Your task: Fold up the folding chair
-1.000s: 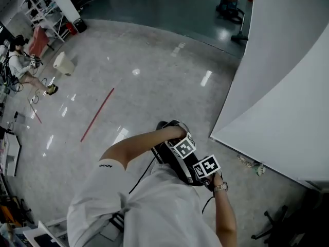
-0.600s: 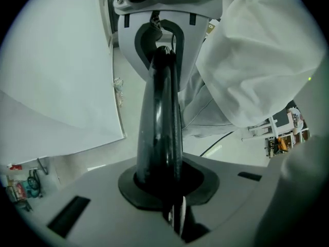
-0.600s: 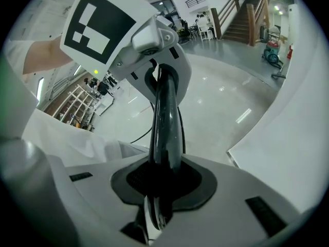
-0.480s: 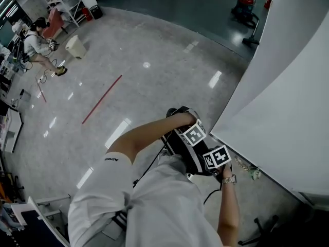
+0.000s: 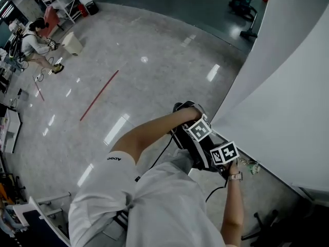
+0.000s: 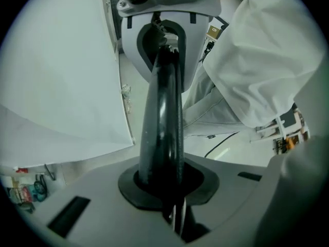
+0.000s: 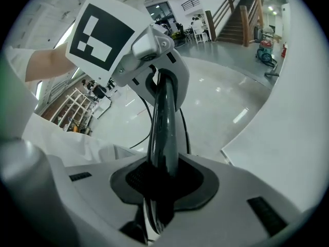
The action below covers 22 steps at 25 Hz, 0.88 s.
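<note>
Gripping one black tube with both tools

Both arms reach out in front of the person [image 5: 164, 210] in the white shirt and meet at about 4 o'clock in the head view. The bare left arm [image 5: 149, 135] runs, bent, from the shoulder at 7 o'clock to the left hand [image 5: 186, 112]. The right forearm [image 5: 232, 210] rises from 5 o'clock, a watch [image 5: 236, 176] at the wrist, to the right hand [image 5: 231, 168]. The two marker cubes [image 5: 198, 129] sit just beside each other, and both tools point steeply down at the floor [image 5: 128, 76].

The left gripper [image 6: 165, 189] is clenched on a curved black tube [image 6: 163, 112], its pads pressed against both sides. The right gripper [image 7: 160, 187] grasps the same tube farther along. Each gripper view shows the other tool clamped at 12 o'clock, at the tube's far end. The folding chair [image 5: 180, 138] shows only as a dark narrow shape under the hands, near the white panel [image 5: 288, 102] at 3 o'clock; whether it is folded cannot be told
</note>
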Motion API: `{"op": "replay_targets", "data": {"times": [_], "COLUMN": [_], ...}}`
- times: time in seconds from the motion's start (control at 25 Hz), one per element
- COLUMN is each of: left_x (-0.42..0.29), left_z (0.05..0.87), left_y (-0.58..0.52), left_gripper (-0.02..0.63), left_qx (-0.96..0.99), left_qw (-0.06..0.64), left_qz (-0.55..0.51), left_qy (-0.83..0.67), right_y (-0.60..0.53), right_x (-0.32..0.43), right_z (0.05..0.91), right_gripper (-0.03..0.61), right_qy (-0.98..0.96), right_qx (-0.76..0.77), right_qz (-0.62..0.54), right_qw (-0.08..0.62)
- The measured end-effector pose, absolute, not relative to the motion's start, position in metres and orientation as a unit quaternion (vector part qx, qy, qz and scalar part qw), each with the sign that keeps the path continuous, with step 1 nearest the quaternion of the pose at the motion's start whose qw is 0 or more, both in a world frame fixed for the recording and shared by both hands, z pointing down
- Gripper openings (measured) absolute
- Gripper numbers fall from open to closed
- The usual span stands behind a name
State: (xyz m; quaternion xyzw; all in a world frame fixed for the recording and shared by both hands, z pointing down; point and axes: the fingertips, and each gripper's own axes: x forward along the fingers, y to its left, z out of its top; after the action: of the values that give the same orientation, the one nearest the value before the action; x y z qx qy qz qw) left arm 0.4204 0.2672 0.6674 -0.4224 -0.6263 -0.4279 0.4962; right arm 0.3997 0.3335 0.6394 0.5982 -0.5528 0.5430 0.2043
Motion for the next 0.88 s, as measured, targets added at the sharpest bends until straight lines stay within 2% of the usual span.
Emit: {"op": "replay_targets", "data": {"times": [0.36,0.88], "left_x": [0.484,0.573], "left_z": [0.663,0.666], "left_y": [0.283,0.284], "left_gripper": [0.052,0.052], "left_qx": [-0.508,-0.509], "left_qw": [0.468,0.458], "left_qz": [-0.428,-0.442], "left_qy": [-0.582,-0.580], "right_y": [0.349,0.352], "right_x": [0.485,0.581], "right_z": [0.632,0.634], "right_gripper": [0.089,0.114], "right_qy": [-0.572,-0.555], "right_qx": [0.606,0.648], "right_qz": [0.452,0.412], "right_qw": [0.318,0.320]}}
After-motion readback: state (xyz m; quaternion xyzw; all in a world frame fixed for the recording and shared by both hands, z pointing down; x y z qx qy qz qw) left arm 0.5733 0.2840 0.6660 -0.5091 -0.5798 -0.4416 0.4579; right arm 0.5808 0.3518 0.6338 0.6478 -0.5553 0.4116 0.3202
